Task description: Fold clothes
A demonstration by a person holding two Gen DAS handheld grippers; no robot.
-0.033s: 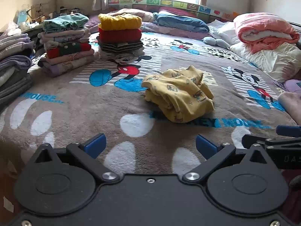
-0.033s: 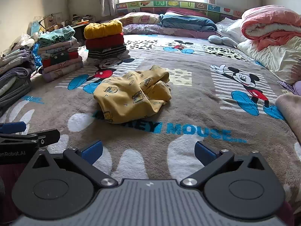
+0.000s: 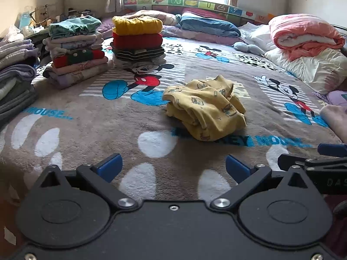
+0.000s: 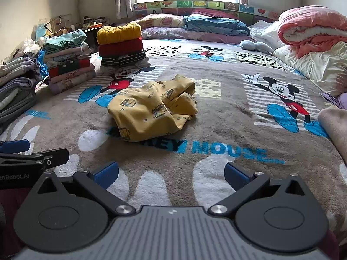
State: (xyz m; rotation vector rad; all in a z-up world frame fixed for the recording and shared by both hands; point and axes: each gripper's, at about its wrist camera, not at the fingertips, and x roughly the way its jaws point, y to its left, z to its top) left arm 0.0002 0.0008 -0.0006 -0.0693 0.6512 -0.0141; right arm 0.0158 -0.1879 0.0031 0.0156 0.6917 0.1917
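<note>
Down low, the left gripper (image 3: 172, 169) is wide open and holds nothing. So is the right gripper (image 4: 171, 174); both hang over the blanket (image 3: 91, 121), side by side. Farther out, one yellow garment (image 3: 206, 110) lies crumpled in the middle of the bed, well apart from both. Behind it stand two tidy stacks (image 3: 137, 41) of folded clothes. A third pile (image 3: 15, 80) sits at the left edge. Far back lie pillows (image 3: 208, 26) and one pink quilt (image 3: 303, 34).
</note>
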